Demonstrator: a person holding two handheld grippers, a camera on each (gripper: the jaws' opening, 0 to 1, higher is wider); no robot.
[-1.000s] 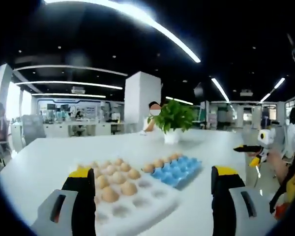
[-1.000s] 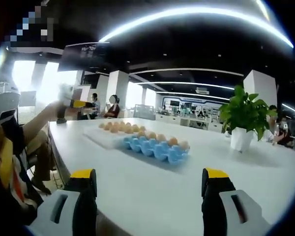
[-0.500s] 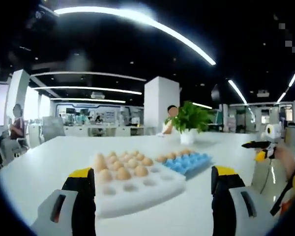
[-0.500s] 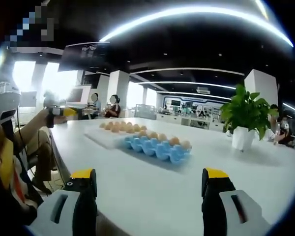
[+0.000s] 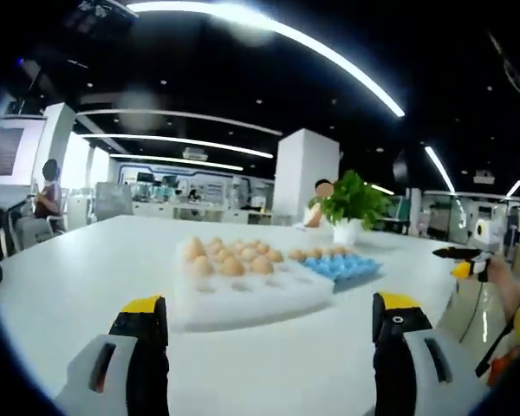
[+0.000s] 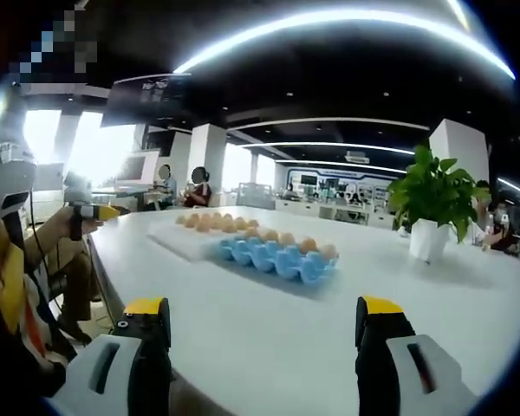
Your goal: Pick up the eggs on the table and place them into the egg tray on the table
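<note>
**Both grippers empty above table; eggs in two trays**

Left gripper: jaws spread wide, nothing between them, held above the white table. Ahead of it lies the white tray, with brown eggs seated in its far rows — near cups vacant. Touching its far right side sits the blue tray, eggs along its far edge (count cannot be read).

Right gripper: jaws likewise wide and empty, well apart from the trays. In this view the blue tray lies nearer, the white tray behind it — both carrying eggs. A potted plant stands on the table, right of the trays.
</note>
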